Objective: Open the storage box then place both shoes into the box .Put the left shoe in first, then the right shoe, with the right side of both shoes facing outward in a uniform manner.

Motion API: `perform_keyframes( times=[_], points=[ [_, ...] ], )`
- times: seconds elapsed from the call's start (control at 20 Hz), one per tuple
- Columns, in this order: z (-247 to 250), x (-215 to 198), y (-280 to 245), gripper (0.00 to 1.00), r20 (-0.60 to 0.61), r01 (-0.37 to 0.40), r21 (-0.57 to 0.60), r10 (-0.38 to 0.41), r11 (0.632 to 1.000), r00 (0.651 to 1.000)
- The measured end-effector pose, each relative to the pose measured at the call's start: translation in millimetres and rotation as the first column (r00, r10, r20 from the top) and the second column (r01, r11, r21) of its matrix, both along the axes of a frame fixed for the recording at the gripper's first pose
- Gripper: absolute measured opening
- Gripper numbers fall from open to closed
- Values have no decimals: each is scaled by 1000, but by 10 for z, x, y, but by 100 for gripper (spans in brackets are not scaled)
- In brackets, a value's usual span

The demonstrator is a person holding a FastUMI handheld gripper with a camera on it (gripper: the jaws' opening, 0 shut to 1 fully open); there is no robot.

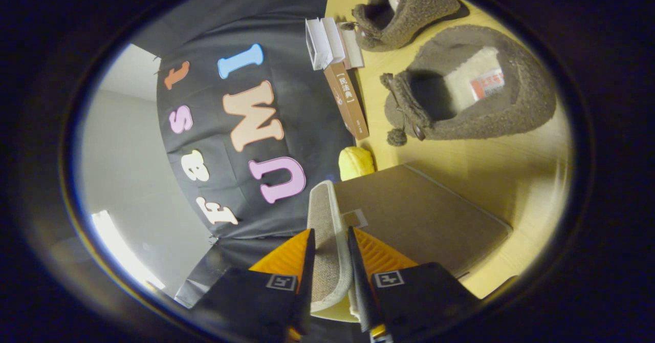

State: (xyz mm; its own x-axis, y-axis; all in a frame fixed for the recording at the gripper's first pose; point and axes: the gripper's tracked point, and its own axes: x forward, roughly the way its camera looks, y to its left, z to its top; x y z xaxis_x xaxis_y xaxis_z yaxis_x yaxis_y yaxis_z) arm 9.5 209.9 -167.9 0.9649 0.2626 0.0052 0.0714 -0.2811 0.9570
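Brown fabric storage box (424,215): my hand-held gripper (330,245) pinches its light, stiff, beige-edged lid (325,230) at the rim.

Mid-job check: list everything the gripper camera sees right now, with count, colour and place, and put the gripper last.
Storage box: one, brown, on the table just ahead of the fingers.
Box lid flap: one, beige woven fabric, standing up from the box edge, between the fingers.
Shoes: two, brown fleece, on the table beyond the box; the nearer shoe has a white insole label, the farther shoe lies behind it.
Books: a few, white and brown, standing against the wall beside the shoes.
Yellow object: one, at the wall between books and box; cannot tell what it is.
Table: one, light wood.
Gripper: one, orange fingers, shut on the box lid flap.
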Motion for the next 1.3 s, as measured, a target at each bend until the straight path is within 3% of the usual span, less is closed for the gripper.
perform_keyframes(
  times=[0.05,0.15,0.25,0.4,0.85,1.3],
  points=[
    [7,11,33,39,-2,-11,-13,11,1000,1000],
    [37,23,40,33,0,-18,-49,18,999,1000],
    [267,-20,-298,21,84,57,-16,-55,998,995],
    [369,69,-175,4,71,44,-104,-37,994,997],
    [1089,32,68,5,157,4,-223,31,975,987],
    [1784,114,830,5,229,-27,-298,99,954,968]
  ],
)
